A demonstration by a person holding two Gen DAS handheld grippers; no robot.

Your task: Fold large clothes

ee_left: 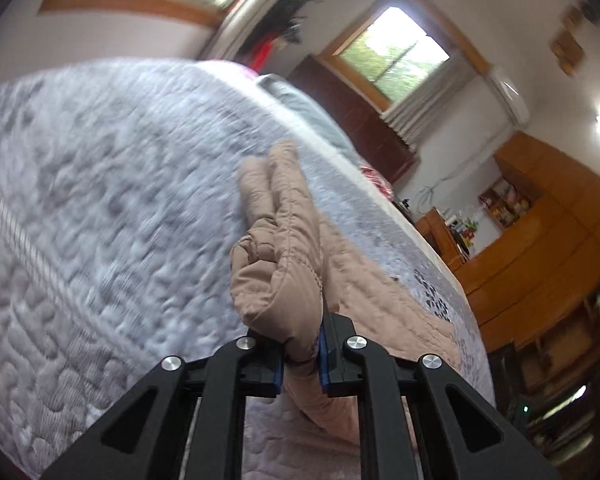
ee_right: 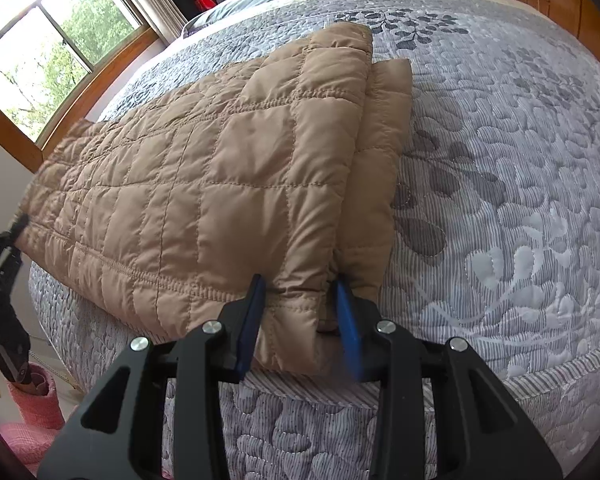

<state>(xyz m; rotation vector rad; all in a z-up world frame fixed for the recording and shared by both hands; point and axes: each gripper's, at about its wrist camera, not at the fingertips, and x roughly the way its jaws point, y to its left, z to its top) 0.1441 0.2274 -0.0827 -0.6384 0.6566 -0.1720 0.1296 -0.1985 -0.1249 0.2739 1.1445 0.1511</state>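
Right wrist view: our right gripper (ee_right: 300, 320) and left gripper (ee_left: 300, 354) clamp the jacket (ee_right: 204, 184); we should lift both ends evenly forward.

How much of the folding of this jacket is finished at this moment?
Done: the tan quilted jacket lies on the bedspread folded lengthwise, one layer over another. In hand: the left gripper pinches one end, the right gripper grips the other. Left: probably one more fold across.

Tan quilted jacket (ee_right: 204, 184) with slight sheen, matt stitched cotton bedspread (ee_right: 500, 200)
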